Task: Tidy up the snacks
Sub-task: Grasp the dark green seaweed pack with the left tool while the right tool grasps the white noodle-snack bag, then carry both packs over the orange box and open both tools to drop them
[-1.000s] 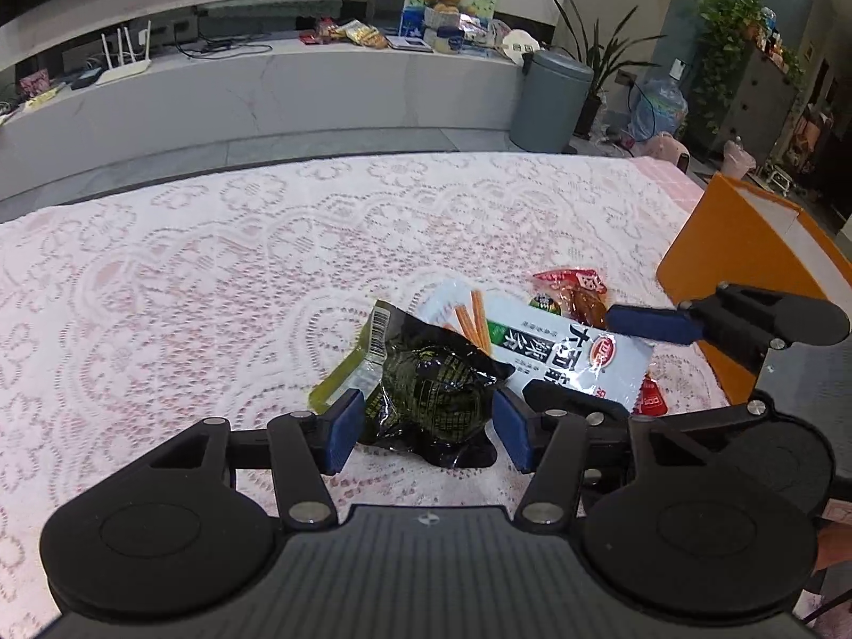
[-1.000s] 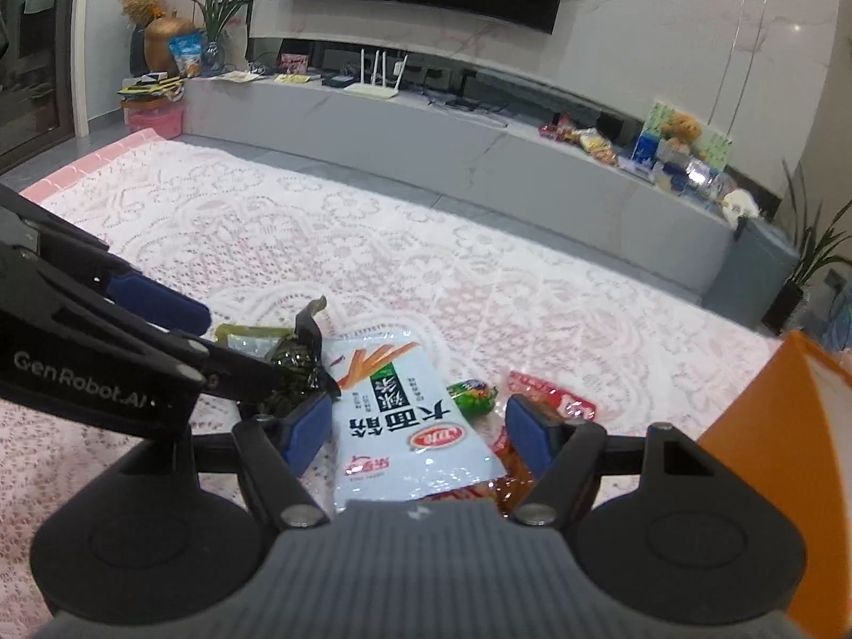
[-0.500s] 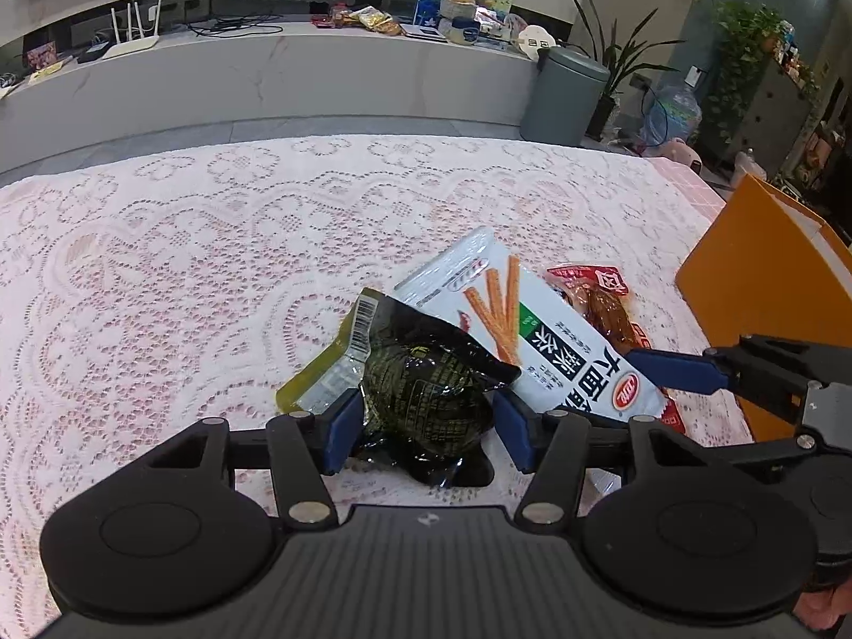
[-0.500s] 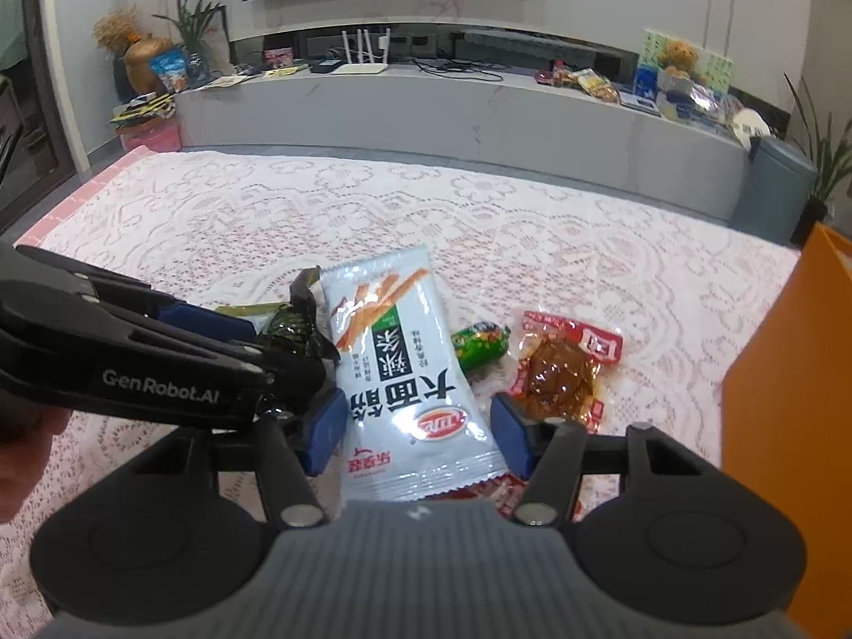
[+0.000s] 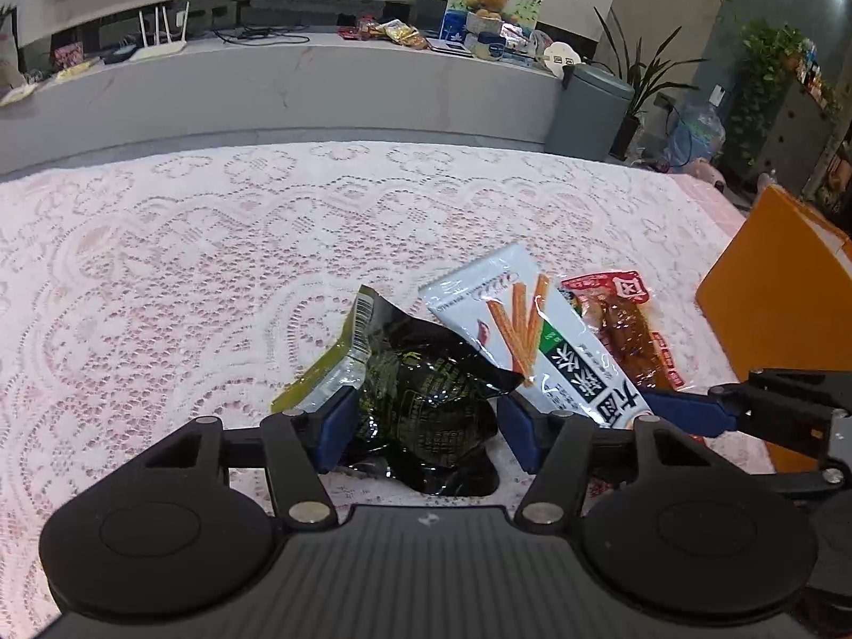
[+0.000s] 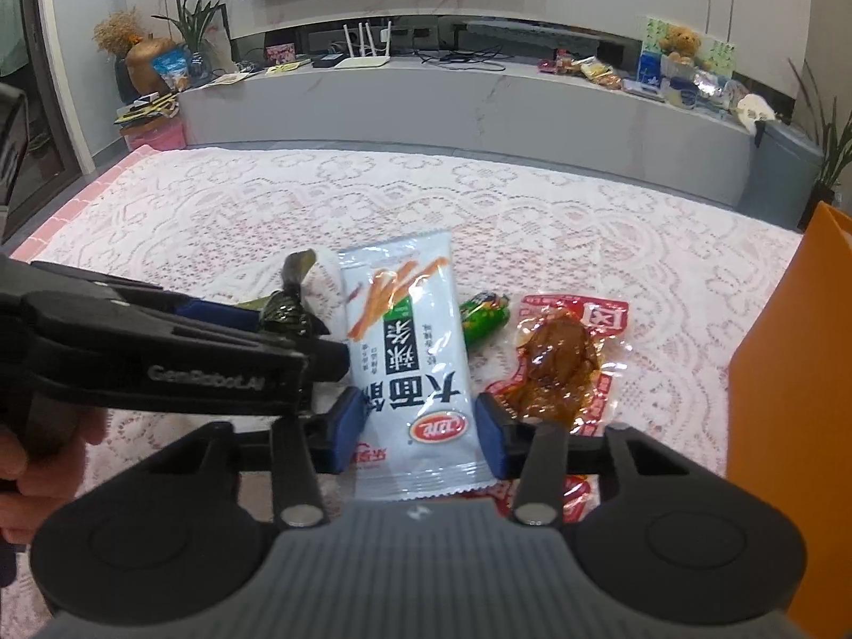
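On the pink lace tablecloth (image 5: pixel 186 277), furthest left, lay a crinkled dark green-and-black foil snack pouch (image 5: pixel 420 394) with a barcode on its flap. The left gripper (image 5: pixel 420 426) straddled its bulging middle, blue pads close against the foil, the left one touching; whether it gripped was unclear. The pouch looked light, soft and slippery, best pinched across that bulge. Next lay a flat white plastic packet printed with orange sticks (image 6: pixel 410 367), large Chinese characters and a red oval logo; the right gripper (image 6: pixel 420 431) stood open astride its near end. Beyond came a small green wrapped sweet (image 6: pixel 482 314), a red-edged clear vacuum pack of brown meat (image 6: pixel 559 357), then an orange box (image 6: pixel 788 373). "GenRobot.AI" was readable on the left tool.
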`<state>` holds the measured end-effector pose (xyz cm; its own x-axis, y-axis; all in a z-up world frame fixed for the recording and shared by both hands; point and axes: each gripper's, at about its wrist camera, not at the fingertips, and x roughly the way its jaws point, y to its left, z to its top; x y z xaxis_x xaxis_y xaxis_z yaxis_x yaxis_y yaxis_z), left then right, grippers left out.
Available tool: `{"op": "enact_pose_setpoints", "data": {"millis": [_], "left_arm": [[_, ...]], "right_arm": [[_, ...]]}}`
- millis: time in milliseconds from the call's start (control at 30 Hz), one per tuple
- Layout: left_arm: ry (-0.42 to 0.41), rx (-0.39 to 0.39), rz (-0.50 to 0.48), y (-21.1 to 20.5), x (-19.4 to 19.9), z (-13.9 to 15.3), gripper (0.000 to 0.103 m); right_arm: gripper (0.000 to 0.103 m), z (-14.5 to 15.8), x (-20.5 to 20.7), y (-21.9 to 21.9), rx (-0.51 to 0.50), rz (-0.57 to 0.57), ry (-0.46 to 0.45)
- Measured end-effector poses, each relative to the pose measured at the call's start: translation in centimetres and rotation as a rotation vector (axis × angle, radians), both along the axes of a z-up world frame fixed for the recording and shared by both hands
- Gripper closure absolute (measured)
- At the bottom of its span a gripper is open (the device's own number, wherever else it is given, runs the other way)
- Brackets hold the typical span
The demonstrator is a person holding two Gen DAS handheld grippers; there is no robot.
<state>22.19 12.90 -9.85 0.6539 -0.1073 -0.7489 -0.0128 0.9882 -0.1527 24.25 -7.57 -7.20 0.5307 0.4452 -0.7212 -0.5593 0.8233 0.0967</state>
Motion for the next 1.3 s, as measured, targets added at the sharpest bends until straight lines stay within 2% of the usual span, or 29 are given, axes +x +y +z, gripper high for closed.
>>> {"op": "enact_pose_setpoints", "data": {"millis": [133, 200, 233, 333, 800, 967, 1133, 1300], "left_arm": [[-0.006, 0.031, -0.008, -0.6, -0.1, -0.1, 0.033], [-0.011, 0.034, -0.021, -0.8, -0.2, 0.0, 0.041], [-0.012, 0.02, -0.029, -0.8, -0.3, 0.0, 0.048], [-0.01, 0.025, -0.028, -0.9, -0.4, 0.1, 0.049], [-0.037, 0.029, 0.0, -0.9, -3.2, 2.2, 0.051], [-0.034, 0.003, 0.019, -0.7, -4.5, 3.3, 0.051], [-0.045, -0.01, 0.026, -1.0, -6.3, 4.7, 0.051], [-0.038, -0.013, 0.042, -1.8, -8.7, 5.9, 0.051]], "right_arm": [[0.072, 0.1, -0.2, 0.1, -0.004, 0.01, 0.019], [0.073, 0.3, -0.3, 0.1, -0.009, 0.007, 0.034], [0.073, 0.3, -0.4, 0.1, -0.013, 0.004, 0.039], [0.073, 0.4, -0.8, -0.2, -0.019, 0.001, 0.046], [0.074, 0.7, -1.1, -0.6, 0.007, -0.003, 0.047], [0.074, 1.4, -1.8, -0.9, 0.009, 0.002, 0.033], [0.074, 2.7, -3.1, -1.5, 0.009, -0.003, 0.026], [0.074, 4.1, -6.1, -2.8, 0.016, 0.003, 0.018]]}}
